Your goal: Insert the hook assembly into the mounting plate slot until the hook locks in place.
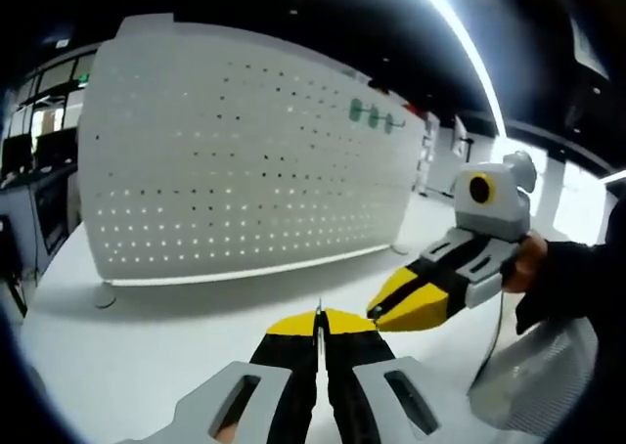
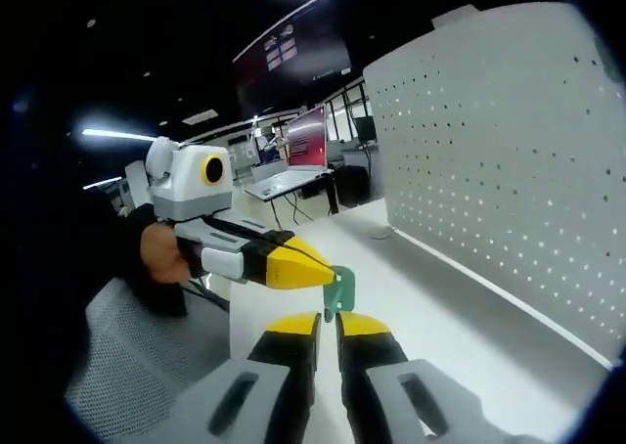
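1. White tabletop [image 1: 147, 346] carries an upright white perforated panel [image 1: 235, 151], apparently the mounting plate; three green hooks [image 1: 373, 117] already sit near its top far corner, office desks beyond.
2. In the right gripper view, a small green hook piece [image 2: 341, 289] sits at the tips of the left gripper [image 2: 311, 271] and right gripper [image 2: 327, 322], well apart from the panel.
3. Risk, as I judge it: a handover slip could drop the hook (neither grip looks secure).
4. Left jaws look nearly closed on the hook's edge, a thin pin [image 1: 319, 312] at the tips in the left gripper view; right jaws narrow, whether they clamp it I cannot tell.
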Demonstrator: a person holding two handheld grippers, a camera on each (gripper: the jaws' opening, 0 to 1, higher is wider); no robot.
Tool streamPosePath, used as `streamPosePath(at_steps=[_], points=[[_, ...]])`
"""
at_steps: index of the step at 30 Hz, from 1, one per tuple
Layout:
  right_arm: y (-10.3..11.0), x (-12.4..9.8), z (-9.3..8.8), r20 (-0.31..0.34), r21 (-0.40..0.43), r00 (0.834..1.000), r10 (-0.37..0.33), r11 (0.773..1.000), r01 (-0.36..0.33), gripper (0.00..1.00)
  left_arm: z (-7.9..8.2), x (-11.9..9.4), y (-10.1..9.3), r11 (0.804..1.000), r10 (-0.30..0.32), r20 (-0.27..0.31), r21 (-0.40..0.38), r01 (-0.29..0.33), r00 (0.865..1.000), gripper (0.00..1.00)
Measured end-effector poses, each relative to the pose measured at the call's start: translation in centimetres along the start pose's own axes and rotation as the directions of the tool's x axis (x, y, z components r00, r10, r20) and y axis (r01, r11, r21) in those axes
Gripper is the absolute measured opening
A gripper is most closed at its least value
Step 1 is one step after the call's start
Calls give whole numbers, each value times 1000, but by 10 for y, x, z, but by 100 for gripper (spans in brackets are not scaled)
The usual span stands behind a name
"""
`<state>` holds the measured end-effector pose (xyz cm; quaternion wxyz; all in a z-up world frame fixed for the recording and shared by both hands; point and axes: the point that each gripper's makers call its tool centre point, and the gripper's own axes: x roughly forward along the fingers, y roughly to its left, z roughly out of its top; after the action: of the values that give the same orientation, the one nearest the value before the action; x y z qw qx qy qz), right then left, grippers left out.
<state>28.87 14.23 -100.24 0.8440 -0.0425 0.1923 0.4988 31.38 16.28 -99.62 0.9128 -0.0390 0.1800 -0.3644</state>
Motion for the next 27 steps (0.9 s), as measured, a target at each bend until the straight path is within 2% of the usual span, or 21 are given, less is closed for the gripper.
streamPosePath(at_steps=[9,22,27], points=[[-5,12,9,12,-63,996,-87,994,87,4,-1,0,-2,999,-14,1,-35,14,1000,1],[-6,17,7,-13,-136,992,-127,983,125,3,0,1,-6,998,-32,6,-50,32,999,1],[-7,17,7,-12,-139,991,-136,981,133,2,0,1,-7,998,-36,7,-57,36,999,1]])
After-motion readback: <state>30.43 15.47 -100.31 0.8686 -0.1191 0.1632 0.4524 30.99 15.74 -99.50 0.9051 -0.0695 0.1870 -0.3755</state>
